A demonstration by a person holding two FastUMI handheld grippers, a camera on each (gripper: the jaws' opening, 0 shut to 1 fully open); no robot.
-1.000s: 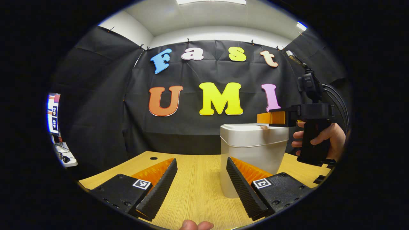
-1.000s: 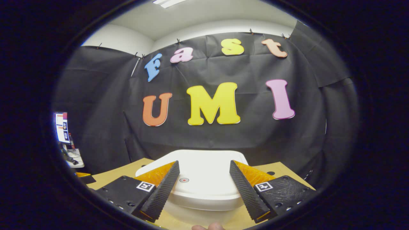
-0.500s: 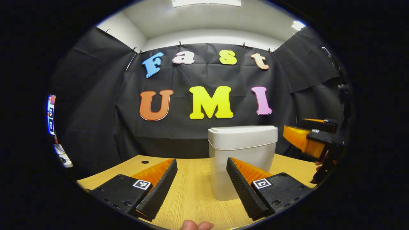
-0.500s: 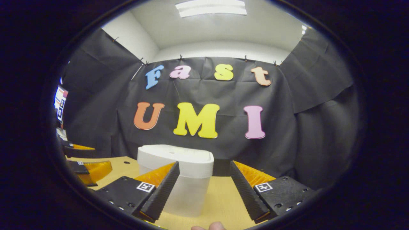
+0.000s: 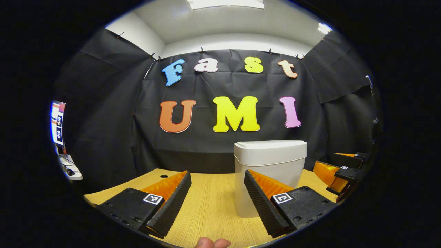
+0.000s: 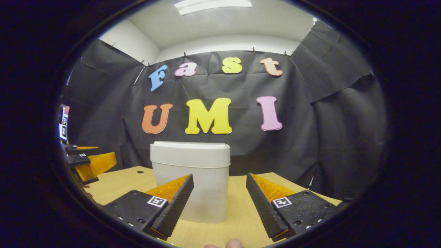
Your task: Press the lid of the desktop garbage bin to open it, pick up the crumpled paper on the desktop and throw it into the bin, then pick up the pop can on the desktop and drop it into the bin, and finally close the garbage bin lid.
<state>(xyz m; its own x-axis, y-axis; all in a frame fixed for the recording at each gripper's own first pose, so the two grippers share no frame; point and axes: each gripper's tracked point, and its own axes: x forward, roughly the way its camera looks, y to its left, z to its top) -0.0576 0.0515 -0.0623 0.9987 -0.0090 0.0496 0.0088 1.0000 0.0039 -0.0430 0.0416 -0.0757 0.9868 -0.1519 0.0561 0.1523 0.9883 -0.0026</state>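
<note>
We hold both grippers, left (image 5: 217,203) and right (image 6: 218,203), open and empty; the bin (image 6: 190,182), lid apparently shut, stands upright ahead between them.

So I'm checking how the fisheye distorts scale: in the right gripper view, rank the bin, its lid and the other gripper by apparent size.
Largest to smallest as they look:
1. garbage bin, lid included
2. lid
3. left gripper, far off at the edge, so its true size stays unsure.

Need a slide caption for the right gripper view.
Open right gripper faces the lidded white bin on the wooden desk.
</note>
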